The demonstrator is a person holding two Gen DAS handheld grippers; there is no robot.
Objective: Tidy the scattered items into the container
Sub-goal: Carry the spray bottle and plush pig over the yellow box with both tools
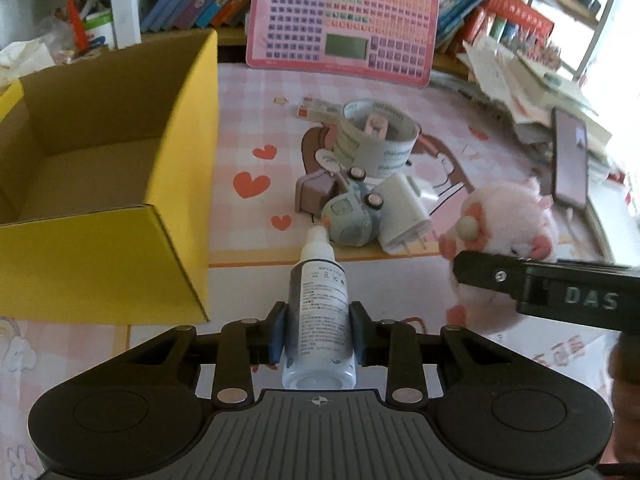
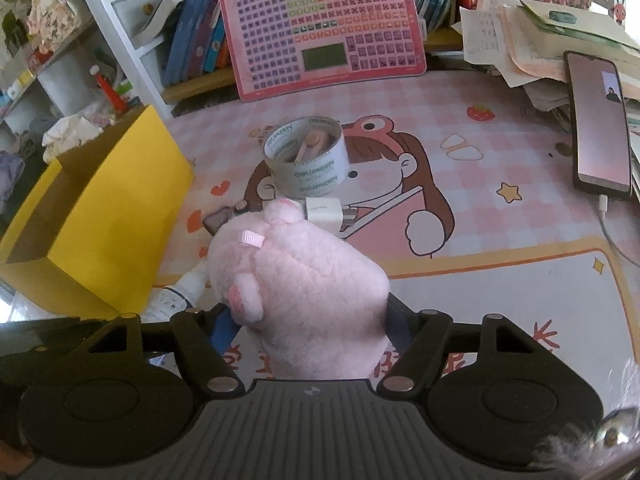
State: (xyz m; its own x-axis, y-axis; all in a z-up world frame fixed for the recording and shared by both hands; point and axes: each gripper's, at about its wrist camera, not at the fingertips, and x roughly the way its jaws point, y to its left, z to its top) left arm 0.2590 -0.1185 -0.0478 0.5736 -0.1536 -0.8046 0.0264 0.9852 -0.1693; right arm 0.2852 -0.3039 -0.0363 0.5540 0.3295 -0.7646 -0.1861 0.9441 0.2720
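In the left wrist view we see the yellow cardboard box (image 1: 120, 160) filling the left side of the frame, open at the top, standing on the pink patterned mat (image 1: 248, 120). At the lower centre our left gripper (image 1: 318, 336) is clenched on a white spray bottle (image 1: 320, 312), the blue pads pressing its sides and its nozzle pointing up the frame toward the heap of things. Just beyond the nozzle, in the middle of the frame, lie a small grey toy car (image 1: 352, 216), a white plug adapter (image 1: 404, 212) touching it, and a purple block (image 1: 314, 192) on its left; behind them stands a roll of tape (image 1: 376, 140). At the right of that frame the pink plush toy (image 1: 508, 220) shows above our right gripper's black finger (image 1: 500, 276). In the right wrist view the box (image 2: 120, 208) sits at the left, the bottle (image 2: 176, 296) peeks out just beside it, and our right gripper (image 2: 312, 328) grasps the plush toy (image 2: 304, 280) at the lower centre. Further right, a phone (image 2: 600, 120) leans at the right edge against a stack of papers (image 2: 520, 40).
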